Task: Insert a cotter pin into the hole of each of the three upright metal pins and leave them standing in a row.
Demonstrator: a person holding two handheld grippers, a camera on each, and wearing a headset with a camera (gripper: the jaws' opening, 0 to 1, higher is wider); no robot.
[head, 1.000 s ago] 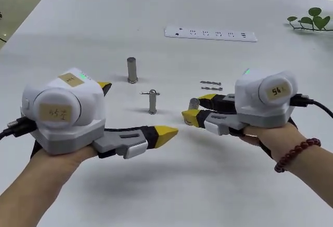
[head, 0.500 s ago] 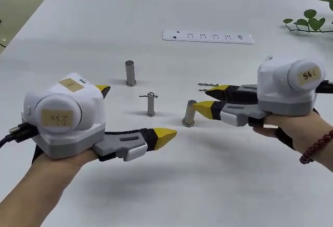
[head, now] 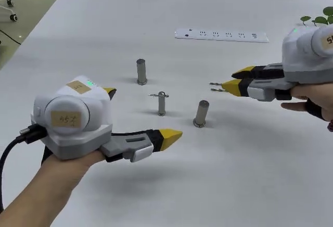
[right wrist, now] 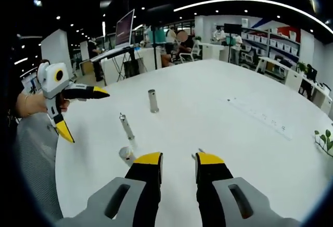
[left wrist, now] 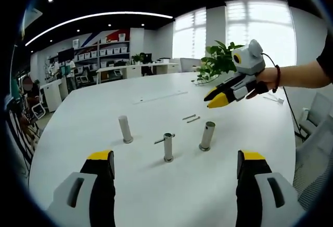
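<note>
Your right tool point(head: 235, 80) hangs with its jaws a little apart and empty. Its tips are just short of the two loose cotter pins point(head: 216, 86), which lie flat on the tabletop point(head: 250, 175), to the right of and beyond the middle metal pin point(head: 162, 103). That middle metal pin already carries its cotter pin point(head: 155, 95) crosswise near the top. Two bare ones wait: the far metal pin point(head: 141, 72) beyond it to the left, and the near metal pin point(head: 201, 113) just to its right. Your left tool point(head: 140, 113) hovers on your side of the middle metal pin, jaws spread wide, holding nothing.

Come in low and level and take one cotter pin only. The two lie close side by side, so pinch the head end of the nearer one and leave its legs sticking out clear. Bring the left tool round the near metal pin low on its body to steady it before you push. Its cross hole is too small to make out here, so check which way it faces first.

A second ago your right tool sat low with its tips right against the near metal pin. It has since lifted and swung out to the cotter pins. The left tool has barely changed, and all three metal pins stand as they did.
</note>
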